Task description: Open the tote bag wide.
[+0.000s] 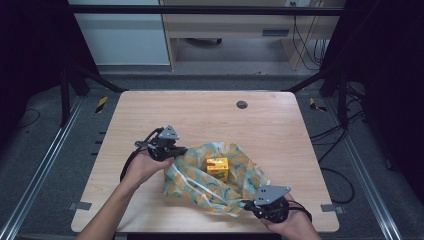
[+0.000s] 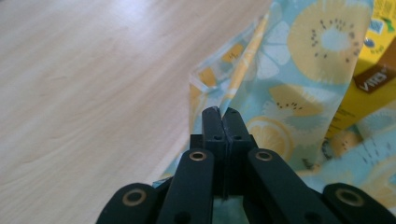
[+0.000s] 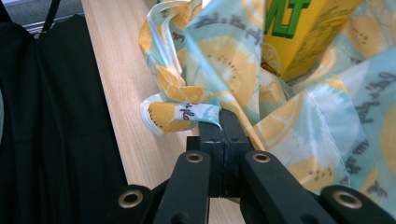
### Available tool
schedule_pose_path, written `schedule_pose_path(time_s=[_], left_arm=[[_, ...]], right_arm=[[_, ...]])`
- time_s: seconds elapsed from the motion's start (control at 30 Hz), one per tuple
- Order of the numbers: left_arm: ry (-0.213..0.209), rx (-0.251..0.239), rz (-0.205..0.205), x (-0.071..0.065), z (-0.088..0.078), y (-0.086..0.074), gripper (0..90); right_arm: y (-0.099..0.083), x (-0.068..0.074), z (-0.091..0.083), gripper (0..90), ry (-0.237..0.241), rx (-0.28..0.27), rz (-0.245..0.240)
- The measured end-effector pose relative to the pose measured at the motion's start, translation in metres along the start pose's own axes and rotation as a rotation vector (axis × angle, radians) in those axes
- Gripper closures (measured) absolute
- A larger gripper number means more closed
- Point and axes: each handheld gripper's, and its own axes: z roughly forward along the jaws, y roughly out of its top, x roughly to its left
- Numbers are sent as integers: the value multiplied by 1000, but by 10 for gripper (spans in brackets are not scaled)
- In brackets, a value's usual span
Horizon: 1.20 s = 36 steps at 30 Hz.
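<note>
A light-blue cloth printed with yellow fruit slices (image 1: 200, 177) lies crumpled on the wooden table (image 1: 200, 120), with a yellow carton (image 1: 218, 167) standing in its middle. My left gripper (image 1: 179, 150) is shut on the cloth's left corner (image 2: 224, 100); the carton (image 2: 373, 74) shows to its right. At the table's near right edge my right gripper (image 1: 247, 204) is shut on another cloth corner (image 3: 187, 112), with the carton (image 3: 303, 32) just beyond its jaws.
A round grommet hole (image 1: 242, 104) sits near the table's far edge. The table's front edge (image 3: 105, 93) runs close beside my right gripper, with dark floor past it. Black frame posts (image 1: 67, 90) stand around the table.
</note>
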Motion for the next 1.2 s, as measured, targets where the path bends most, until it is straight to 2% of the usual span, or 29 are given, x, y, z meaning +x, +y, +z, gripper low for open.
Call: schedule_pose_path(time_s=[0.03,0.07,0.2,0.3,0.5,0.67,0.77,0.97,1.2], left_arm=[[28,-12,-1,2,-4,1,900],[28,-12,-1,2,-4,1,900],[77,-52,-18,4,-13,3,900],[90,-65,-26,5,-16,2,900],[111,-57,-22,6,-17,2,900],[128,-32,-31,8,-10,1,900],[135,-12,-51,11,3,-2,900],[135,8,-82,14,20,-8,900],[132,19,-105,16,30,-15,900]], right_arm=[[0,-1,-1,900,-4,1,0],[0,-1,-1,900,-4,1,0],[2,-1,-5,900,-11,16,-15],[1,0,-6,900,-14,37,-26],[-2,0,-6,900,-24,76,-29],[-11,-7,-6,900,-47,105,-13],[-17,-12,-5,900,-54,113,3],[-30,-21,-7,900,-67,103,34],[-41,-29,-9,900,-79,89,65]])
